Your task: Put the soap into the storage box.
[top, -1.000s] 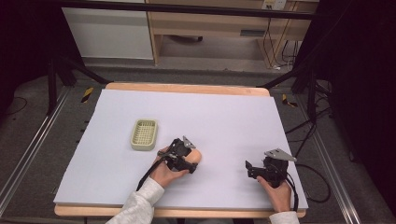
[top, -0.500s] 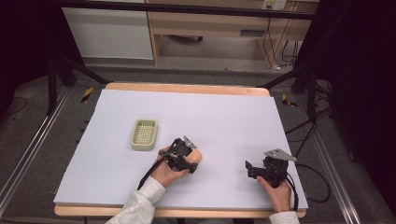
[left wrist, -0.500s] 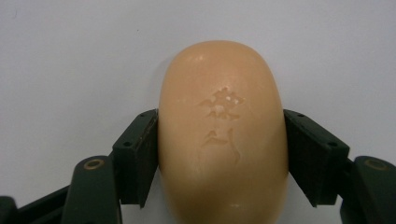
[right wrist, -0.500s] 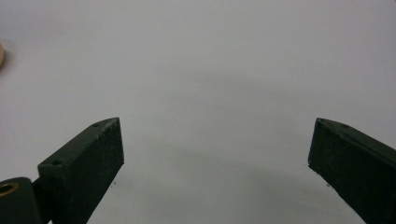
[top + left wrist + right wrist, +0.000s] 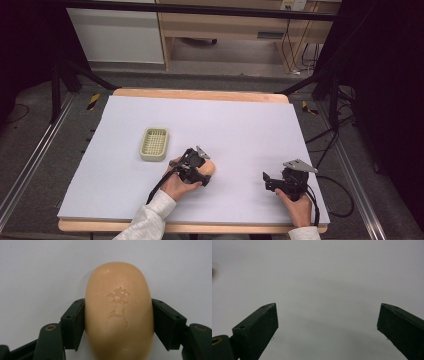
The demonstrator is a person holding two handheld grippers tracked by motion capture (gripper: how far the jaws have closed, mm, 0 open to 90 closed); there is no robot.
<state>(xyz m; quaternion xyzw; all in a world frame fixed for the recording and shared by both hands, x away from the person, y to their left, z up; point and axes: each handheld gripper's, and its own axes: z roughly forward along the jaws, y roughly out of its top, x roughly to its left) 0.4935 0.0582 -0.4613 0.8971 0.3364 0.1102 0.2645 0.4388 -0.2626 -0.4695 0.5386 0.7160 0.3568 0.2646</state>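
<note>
Left gripper view: a smooth, peach-coloured oval bar of soap [image 5: 119, 312], stamped with a faint flower, lies on the pale lilac table mat [image 5: 37, 270]. It looks firm yet slippery, best clamped across its long flanks, where the left gripper [image 5: 119, 325] grips it. A pale green slotted soap dish [image 5: 154, 144] sits nearby; the right gripper [image 5: 328, 326] gapes, holding nothing.

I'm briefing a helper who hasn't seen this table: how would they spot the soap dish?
On the white table, look left of centre. The soap dish is a pale green slatted tray, lying apart from the tan soap bar held by the left gripper.
</note>
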